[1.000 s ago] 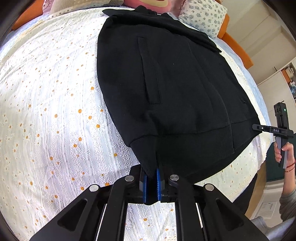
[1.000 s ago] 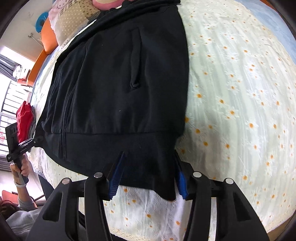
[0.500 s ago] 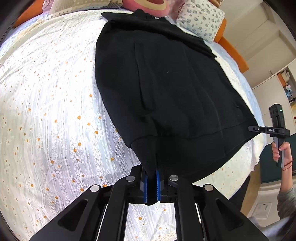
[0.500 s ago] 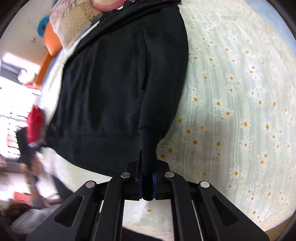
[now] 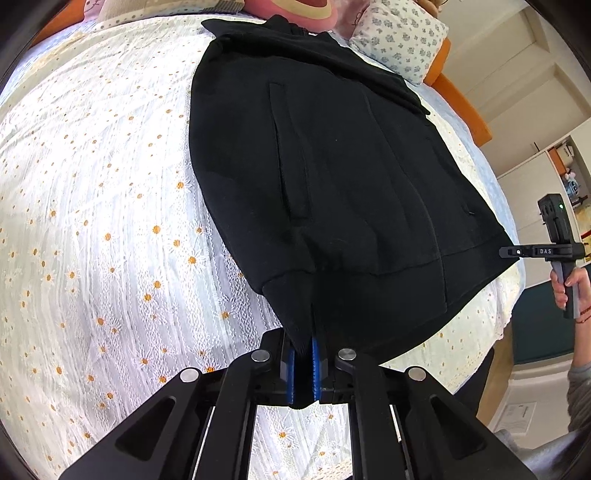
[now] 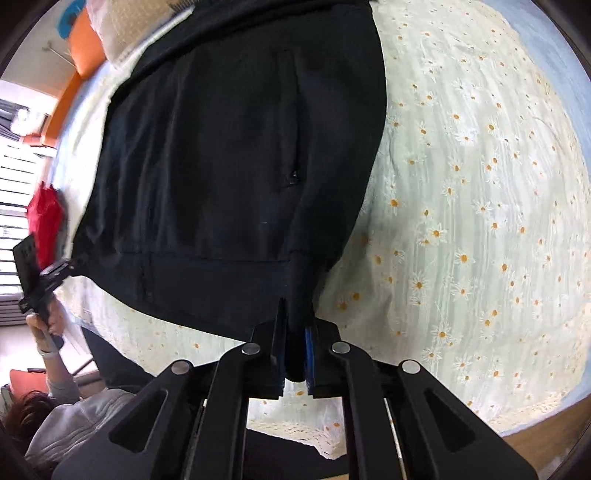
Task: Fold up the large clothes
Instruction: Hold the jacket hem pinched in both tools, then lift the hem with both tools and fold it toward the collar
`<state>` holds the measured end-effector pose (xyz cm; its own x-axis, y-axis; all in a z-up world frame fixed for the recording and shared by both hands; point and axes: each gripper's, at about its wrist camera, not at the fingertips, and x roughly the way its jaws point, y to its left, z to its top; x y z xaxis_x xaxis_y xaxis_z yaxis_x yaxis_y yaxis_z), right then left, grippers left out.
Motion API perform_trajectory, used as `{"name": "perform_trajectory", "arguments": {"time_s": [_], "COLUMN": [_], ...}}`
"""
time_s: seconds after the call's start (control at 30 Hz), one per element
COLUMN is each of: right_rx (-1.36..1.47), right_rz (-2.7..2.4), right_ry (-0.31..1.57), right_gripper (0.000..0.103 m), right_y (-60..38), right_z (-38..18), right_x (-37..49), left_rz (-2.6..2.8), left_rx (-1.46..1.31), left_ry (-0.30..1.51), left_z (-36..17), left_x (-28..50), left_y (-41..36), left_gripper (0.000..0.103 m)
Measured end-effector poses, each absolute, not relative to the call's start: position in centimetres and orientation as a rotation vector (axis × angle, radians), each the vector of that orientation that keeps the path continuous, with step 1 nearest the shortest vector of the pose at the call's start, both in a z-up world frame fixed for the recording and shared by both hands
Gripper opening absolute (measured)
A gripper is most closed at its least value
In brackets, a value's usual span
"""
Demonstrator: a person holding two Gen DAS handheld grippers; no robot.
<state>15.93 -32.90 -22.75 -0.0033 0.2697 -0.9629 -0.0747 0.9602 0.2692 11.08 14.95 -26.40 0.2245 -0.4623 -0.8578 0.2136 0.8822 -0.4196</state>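
Left tool [image 5: 303,363] and "DAS"-marked right tool [image 6: 294,360] clamp the black jacket's [image 5: 332,166] hem.

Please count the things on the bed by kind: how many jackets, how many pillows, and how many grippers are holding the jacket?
Black jacket: 1
Pillows visible at the headboard, floral pillow and pink pillow: 2
Grippers shut on the hem, left gripper and right gripper: 2
Total: 5
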Motion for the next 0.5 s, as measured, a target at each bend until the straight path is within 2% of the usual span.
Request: {"name": "perform_trajectory", "arguments": {"time_s": [0.17, 0.37, 0.5], "right_rx": [0.149, 0.185, 0.308], "right_rz": [0.232, 0.258, 0.307], "right_ry": [1.662, 1.66, 1.609], "right_gripper": [0.009, 0.008, 0.005], "right_y": [-32.2, -31.9, -32.9], "right_z": [-25.7, -27.1, -25.9], "right_x": [16.4, 16.4, 16.2], "left_rz": [-0.474, -0.473, -0.489], "left_rx": [-0.23, -0.205, -0.193], "left_ry": [1.265, 1.271, 1.255], "left_z": [-26.9, -27.2, -26.3], "left_x": [11.1, 11.1, 11.1], "left_y": [15.0, 14.3, 13.8], "left_gripper": [0.011, 0.011, 0.01]}}
